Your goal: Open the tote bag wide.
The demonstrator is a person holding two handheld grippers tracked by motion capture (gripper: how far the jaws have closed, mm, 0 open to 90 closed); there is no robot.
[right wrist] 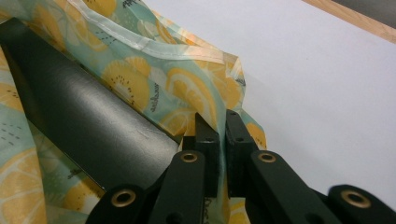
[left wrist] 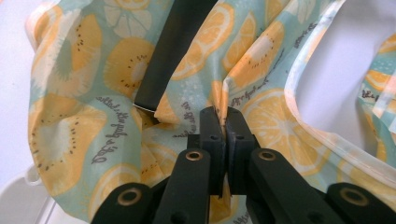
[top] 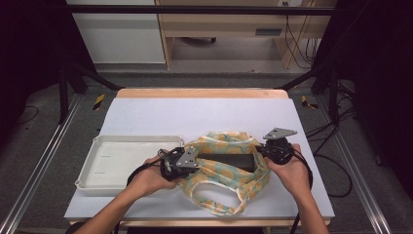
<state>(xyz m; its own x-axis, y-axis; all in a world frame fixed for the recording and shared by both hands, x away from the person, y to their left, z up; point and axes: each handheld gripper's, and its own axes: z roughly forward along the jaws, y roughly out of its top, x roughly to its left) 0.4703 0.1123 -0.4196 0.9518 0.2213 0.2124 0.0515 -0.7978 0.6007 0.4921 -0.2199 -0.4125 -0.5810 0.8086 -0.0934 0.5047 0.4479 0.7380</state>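
In the high view, both forearms are reaching in from below, the left gripper (top: 187, 160) and right gripper (top: 263, 149) facing each other across the fruit-print bag (top: 221, 173) on the counter (top: 195, 114). In the left gripper view, the jaws are pinching the bag's fabric, the black box (left wrist: 175, 51) lying just ahead. In the right gripper view, the jaws are clamping the bag's edge, the box beside them.

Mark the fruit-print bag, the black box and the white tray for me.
fruit-print bag (top: 221, 171), high view, front fabric.
black box (top: 229, 160), high view, top face.
white tray (top: 97, 144), high view, far rim.
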